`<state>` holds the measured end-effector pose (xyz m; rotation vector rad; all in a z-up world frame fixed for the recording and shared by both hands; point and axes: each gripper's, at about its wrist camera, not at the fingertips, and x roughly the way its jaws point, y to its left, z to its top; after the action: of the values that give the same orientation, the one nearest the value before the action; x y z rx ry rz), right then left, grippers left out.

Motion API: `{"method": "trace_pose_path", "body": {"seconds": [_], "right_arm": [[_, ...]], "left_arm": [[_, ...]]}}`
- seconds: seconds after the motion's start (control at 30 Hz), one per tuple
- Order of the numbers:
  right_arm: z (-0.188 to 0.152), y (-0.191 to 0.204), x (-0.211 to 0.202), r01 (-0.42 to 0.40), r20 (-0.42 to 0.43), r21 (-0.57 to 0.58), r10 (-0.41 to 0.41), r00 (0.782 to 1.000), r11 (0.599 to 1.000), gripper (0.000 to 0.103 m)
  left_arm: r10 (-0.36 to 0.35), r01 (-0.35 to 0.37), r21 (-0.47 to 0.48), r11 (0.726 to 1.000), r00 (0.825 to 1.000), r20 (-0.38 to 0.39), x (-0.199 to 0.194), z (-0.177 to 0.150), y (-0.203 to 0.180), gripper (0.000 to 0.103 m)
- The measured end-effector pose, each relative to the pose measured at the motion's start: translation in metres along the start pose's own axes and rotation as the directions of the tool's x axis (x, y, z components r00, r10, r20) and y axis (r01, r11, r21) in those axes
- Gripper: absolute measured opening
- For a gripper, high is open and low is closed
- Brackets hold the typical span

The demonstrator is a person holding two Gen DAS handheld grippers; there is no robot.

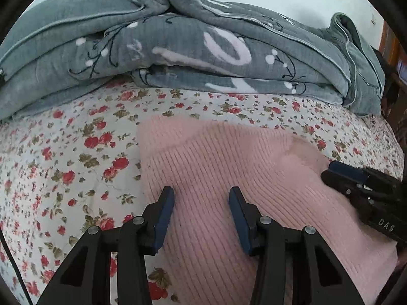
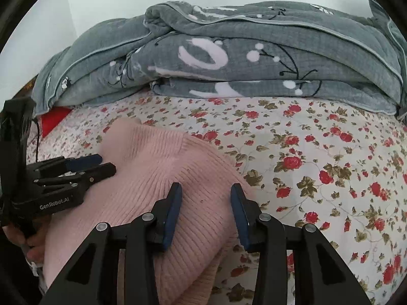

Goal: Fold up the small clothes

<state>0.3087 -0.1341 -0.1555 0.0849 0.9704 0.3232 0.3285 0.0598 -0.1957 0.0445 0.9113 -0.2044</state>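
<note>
A bed takes up most of the room, covered in a white cotton sheet printed with small red roses and olive leaves (image 1: 76,157) (image 2: 318,157). Along its far edge, against the pale wall, sits a bulky grey quilted blanket with white lettering and thin black sprigs (image 1: 178,45) (image 2: 241,56), folded over itself in several thick layers. A patch of something red (image 2: 54,119) shows beneath the blanket's left end; what it is cannot be told.

Nearer to me, spread on the flowered sheet, is the pink ribbed knit garment (image 1: 241,178) (image 2: 152,178). It lies mostly flat, with one layer doubled over so a straight folded edge runs across its far side, and its near corner hangs in a thicker roll.

Over the garment come the two handheld tools. The left gripper (image 1: 201,198) (image 2: 101,164) hovers above the knit with its blue-padded fingers parted, bare fabric between them, grasping nothing. The right gripper (image 2: 206,195) (image 1: 333,169) is likewise spread wide, one finger over the pink knit and the other out past its edge above the sheet, holding nothing. The two tools sit close together, the right one's tips pointing in at the garment's right side.
</note>
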Motion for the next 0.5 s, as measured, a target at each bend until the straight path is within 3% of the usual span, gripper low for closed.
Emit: {"method": "trace_pose_path", "body": {"seconds": [0.33, 0.5], "right_arm": [[-0.004, -0.009, -0.001, -0.045, 0.032, 0.042, 0.044, 0.999, 0.998, 0.04], [-0.005, -0.005, -0.004, -0.022, 0.038, 0.029, 0.021, 0.999, 0.999, 0.04]], "left_arm": [[0.009, -0.009, 0.001, 1.0, 0.994, 0.105, -0.003, -0.011, 0.001, 0.046], [0.025, -0.026, 0.008, 1.0, 0.991, 0.13, -0.005, -0.013, -0.001, 0.047]]}}
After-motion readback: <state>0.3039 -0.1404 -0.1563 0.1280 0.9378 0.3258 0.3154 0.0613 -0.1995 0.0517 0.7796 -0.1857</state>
